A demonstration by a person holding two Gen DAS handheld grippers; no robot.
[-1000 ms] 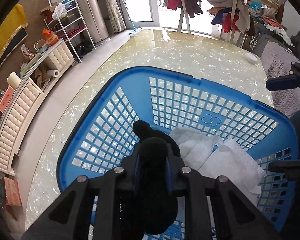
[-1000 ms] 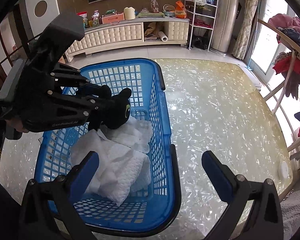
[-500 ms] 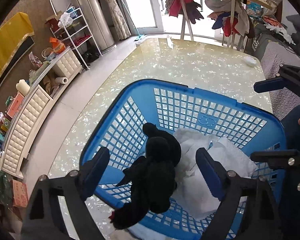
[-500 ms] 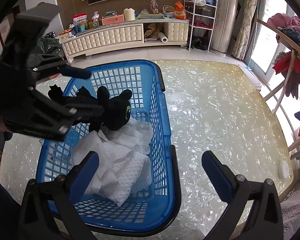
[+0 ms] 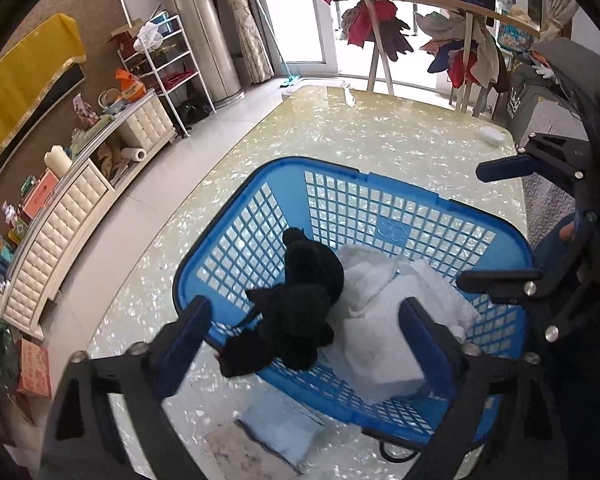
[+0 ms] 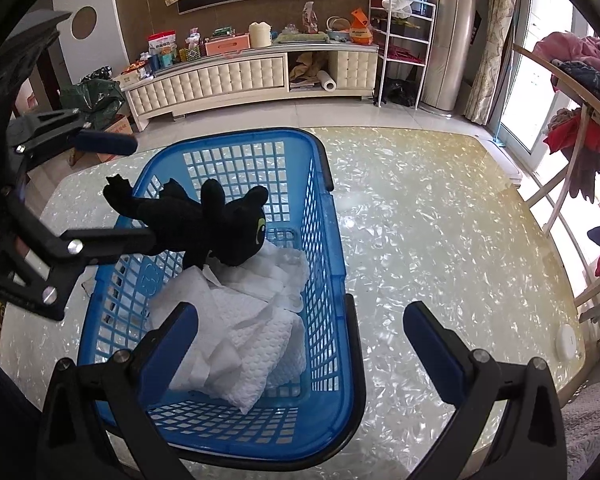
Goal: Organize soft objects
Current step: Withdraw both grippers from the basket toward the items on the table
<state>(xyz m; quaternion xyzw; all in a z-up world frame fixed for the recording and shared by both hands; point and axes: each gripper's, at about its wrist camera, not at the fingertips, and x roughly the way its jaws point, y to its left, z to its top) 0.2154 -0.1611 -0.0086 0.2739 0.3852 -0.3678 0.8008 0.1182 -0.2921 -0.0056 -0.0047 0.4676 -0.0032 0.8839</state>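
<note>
A black plush toy [image 5: 300,304] [image 6: 220,224] lies in the blue basket [image 5: 340,168] [image 6: 236,135]. Its head rests on the white towels [image 5: 384,320] [image 6: 252,328] and its tail hangs over the rim. My left gripper [image 5: 304,320] [image 6: 112,190] hovers just above the toy's rear. Its jaws are opening, well apart on either side of the toy, and neither pad touches it. My right gripper [image 6: 302,328] [image 5: 500,224] is open and empty above the basket's other end.
The basket sits on a glossy pearl-patterned table [image 6: 440,240]. A small white round object [image 6: 566,342] lies near the table's far corner. A folded pale cloth [image 5: 280,428] lies on the table beside the basket. A clothes rack [image 5: 400,20] stands beyond the table.
My left gripper opened wide, let go of the black plush and drew back upward. The plush now rests in the basket. The right gripper has not moved.
</note>
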